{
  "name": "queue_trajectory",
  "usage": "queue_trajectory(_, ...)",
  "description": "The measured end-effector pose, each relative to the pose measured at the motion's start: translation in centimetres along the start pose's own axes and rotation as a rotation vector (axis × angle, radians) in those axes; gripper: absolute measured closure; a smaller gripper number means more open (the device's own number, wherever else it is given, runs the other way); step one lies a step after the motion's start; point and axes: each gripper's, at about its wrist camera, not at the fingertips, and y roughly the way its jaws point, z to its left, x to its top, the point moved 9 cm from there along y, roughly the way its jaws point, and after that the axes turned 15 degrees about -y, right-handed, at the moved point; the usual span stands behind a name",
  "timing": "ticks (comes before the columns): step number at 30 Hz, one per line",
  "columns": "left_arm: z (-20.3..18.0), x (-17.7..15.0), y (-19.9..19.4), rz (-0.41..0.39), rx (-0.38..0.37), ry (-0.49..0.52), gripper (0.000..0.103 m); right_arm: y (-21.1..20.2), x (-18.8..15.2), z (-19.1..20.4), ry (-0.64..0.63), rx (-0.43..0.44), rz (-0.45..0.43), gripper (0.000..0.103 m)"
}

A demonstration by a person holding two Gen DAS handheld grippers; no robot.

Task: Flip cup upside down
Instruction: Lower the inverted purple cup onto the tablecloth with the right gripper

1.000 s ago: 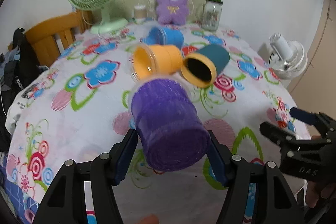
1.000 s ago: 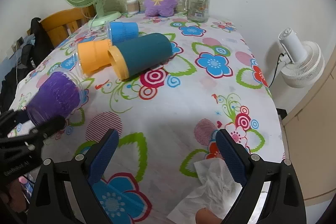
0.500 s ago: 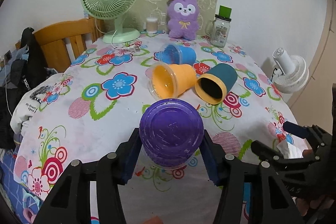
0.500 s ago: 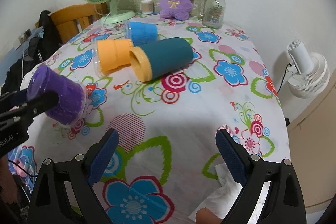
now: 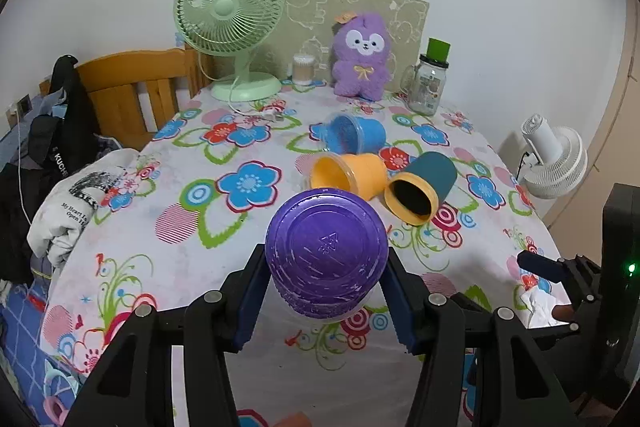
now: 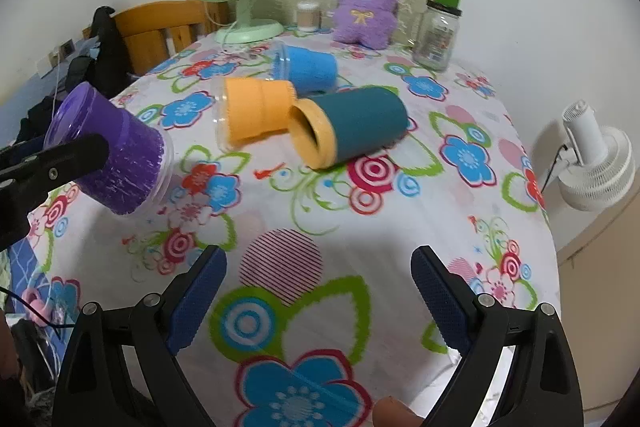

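While gripped mid-wall, purple cup (image 5: pixel 326 253) hangs above surface (image 5: pixel 240 267), base up, tilted | left tongs (image 5: pixel 326 291) clamp its sides | right tongs (image 6: pixel 318 291) splayed, holding nothing | likely light, thin plastic, smooth, crushable; hold gently mid-body.

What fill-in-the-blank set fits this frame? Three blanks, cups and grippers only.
1. The left gripper is shut on the ____ cup.
2. The right gripper is open and holds ____.
3. The teal cup lies on its side with its ____ rim toward the camera.

Missing words: purple; nothing; yellow
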Motion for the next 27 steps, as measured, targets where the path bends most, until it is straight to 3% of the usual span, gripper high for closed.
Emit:
queue_trajectory(12, 1.6, 2.2, -2.1, -0.041, 0.007, -0.025, 0.046, -1.2, 3.7, 2.2, -0.037, 0.020, -0.071, 0.008)
queue_trajectory(27, 2.7, 0.6, -0.2, 0.022, 0.032, -0.030, 0.046, -0.4, 2.9, 3.1, -0.045, 0.031, -0.034, 0.008)
